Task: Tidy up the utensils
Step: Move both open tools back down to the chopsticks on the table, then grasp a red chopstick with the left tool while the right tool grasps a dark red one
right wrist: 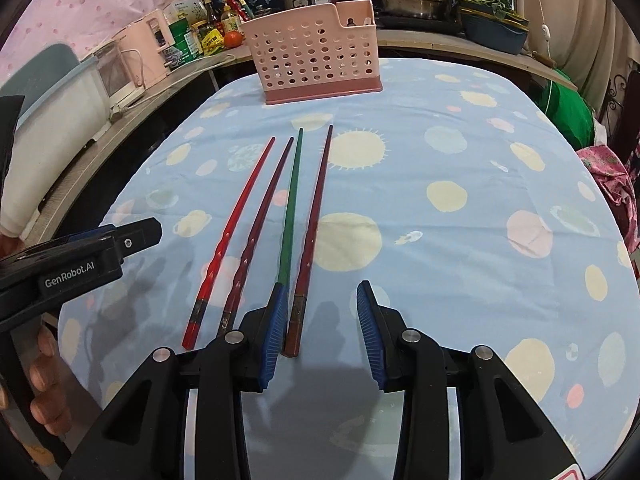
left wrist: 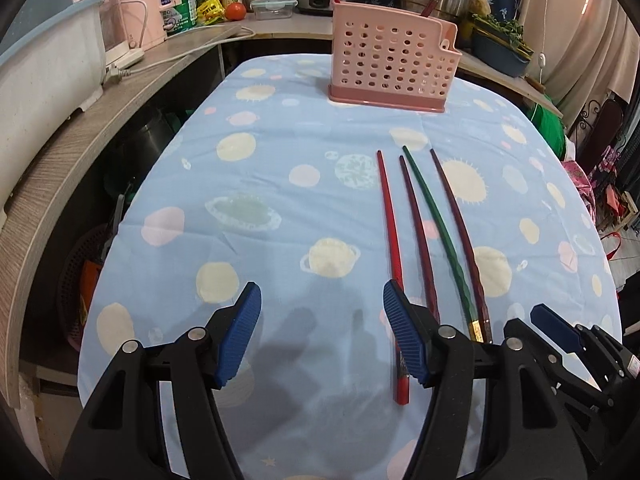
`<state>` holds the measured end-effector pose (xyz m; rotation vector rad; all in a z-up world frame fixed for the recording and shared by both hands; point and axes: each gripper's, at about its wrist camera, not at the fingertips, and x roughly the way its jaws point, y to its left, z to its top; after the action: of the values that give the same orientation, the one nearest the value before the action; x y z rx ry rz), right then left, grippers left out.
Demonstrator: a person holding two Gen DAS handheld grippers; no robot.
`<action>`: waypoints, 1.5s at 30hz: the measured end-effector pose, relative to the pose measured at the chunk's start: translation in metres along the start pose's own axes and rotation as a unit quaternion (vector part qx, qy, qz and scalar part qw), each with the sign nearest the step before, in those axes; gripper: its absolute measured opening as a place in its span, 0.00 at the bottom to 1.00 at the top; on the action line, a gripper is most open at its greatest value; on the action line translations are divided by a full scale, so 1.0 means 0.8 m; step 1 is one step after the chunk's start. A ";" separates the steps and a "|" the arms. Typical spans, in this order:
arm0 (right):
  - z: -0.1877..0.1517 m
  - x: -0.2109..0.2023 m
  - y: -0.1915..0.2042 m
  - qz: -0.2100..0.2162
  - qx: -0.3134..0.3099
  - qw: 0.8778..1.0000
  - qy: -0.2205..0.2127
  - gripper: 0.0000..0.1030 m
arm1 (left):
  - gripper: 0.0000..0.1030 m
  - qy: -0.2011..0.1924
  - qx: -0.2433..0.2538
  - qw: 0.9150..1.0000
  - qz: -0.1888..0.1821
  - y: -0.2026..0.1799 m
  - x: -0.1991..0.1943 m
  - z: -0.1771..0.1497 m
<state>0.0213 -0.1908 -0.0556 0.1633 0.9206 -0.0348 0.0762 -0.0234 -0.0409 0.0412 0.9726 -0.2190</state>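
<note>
Both tools are held spread wide with nothing between their blue pads: the left tool (left wrist: 322,334) low over the table (left wrist: 248,216), the right tool (right wrist: 322,334) just beside it. Four chopsticks are laid side by side on the planet-print cloth, thick ends nearest: a red chopstick (right wrist: 236,224), a dark maroon chopstick (right wrist: 260,224), a green chopstick (right wrist: 290,208) and a brown chopstick (right wrist: 314,216), their handles twisted. A pink perforated holder (right wrist: 316,54) is stood upright at the far edge, with other sticks seen inside.
</note>
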 end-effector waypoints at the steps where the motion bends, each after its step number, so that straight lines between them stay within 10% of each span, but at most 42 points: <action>1: 0.000 0.002 0.001 0.001 0.000 1.000 0.001 0.32 | 0.59 0.001 0.000 1.000 0.000 0.000 0.000 -0.001; 9: -0.003 0.017 0.006 -0.001 -0.010 1.000 0.015 0.16 | 0.59 0.009 -0.001 1.000 0.000 0.001 0.002 -0.010; 45: -0.023 0.015 0.000 -0.001 -0.011 1.000 0.021 0.07 | 0.58 0.061 0.027 0.997 -0.045 -0.031 0.019 -0.047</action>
<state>0.0145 -0.1876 -0.0762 0.1429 0.9620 -0.0222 0.0488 -0.0450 -0.0730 0.0609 1.0917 -0.3279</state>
